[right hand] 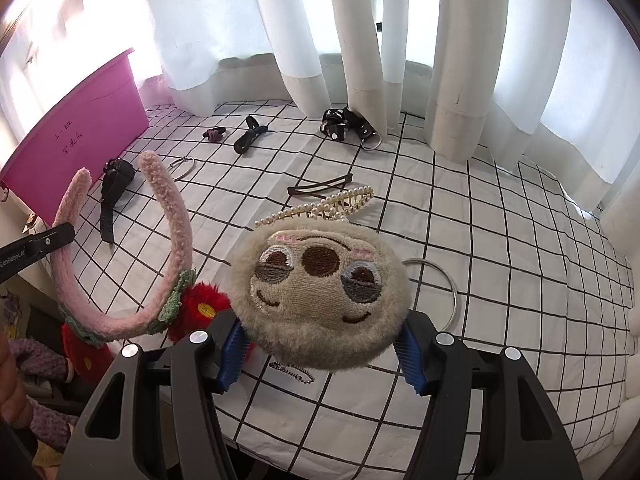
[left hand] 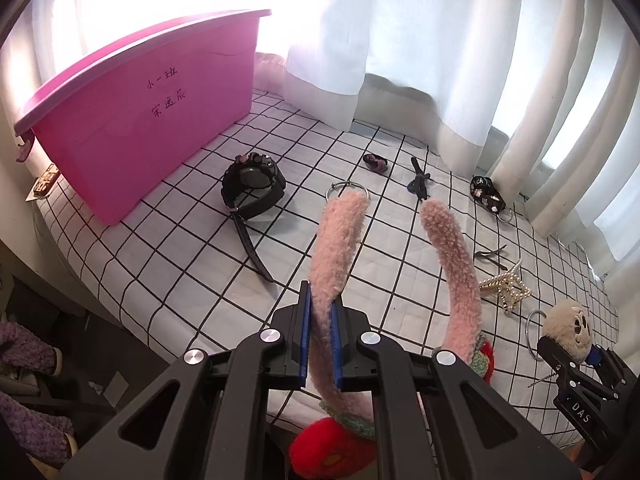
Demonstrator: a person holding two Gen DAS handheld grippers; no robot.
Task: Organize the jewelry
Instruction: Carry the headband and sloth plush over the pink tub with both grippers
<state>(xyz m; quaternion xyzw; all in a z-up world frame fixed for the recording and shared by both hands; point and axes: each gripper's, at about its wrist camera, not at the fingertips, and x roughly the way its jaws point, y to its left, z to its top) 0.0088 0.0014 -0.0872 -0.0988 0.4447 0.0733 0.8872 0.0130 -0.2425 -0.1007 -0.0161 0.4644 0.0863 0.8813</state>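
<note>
The headband [left hand: 340, 240] is fuzzy pink fleece; the sloth [right hand: 320, 300] at frame centre is shaggy beige plush. The bin [left hand: 140, 120], upper left, is smooth glossy pink plastic. The sheet [right hand: 500, 260] is matt checked cloth.

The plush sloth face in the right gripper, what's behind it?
Behind the plush sloth face lie a pearl hair comb and a metal ring, each partly hidden by it; whatever else it covers can't be seen.

Domestic bedroom, window side.
A bed under a white grid-checked sheet [right hand: 500, 240] stands against sheer white curtains [right hand: 360, 40] (strongly backlit); a pink plastic storage bin [left hand: 140, 120] sits on it, with hand-written characters on its side.
</note>
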